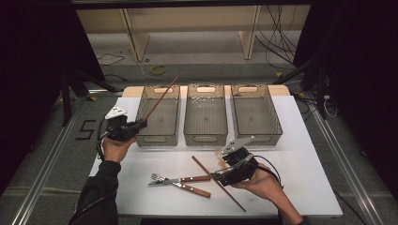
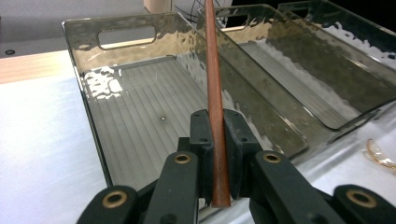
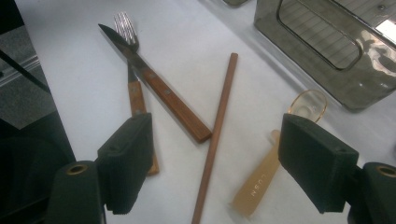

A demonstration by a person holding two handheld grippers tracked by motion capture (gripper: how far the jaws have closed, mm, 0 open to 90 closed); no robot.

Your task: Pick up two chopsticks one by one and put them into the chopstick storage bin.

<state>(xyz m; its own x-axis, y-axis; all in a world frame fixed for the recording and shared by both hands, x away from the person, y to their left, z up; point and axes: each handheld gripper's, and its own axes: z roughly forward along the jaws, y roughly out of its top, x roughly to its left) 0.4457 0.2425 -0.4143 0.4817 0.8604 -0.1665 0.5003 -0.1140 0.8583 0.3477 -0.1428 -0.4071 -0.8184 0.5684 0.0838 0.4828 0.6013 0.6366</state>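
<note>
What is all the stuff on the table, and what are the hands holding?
Bins: three, clear grey, side by side at the table's far half.
Chopsticks: two, brown; one clamped in the left gripper over the left bin, one flat on the table.
Fork: one, wooden handle, crossing the knife.
Knife: one, wooden handle.
Spoon: one, clear amber, by the right gripper.
Table: one, white.
Left gripper: black, shut.
Right gripper: black, open above the flat chopstick.
</note>
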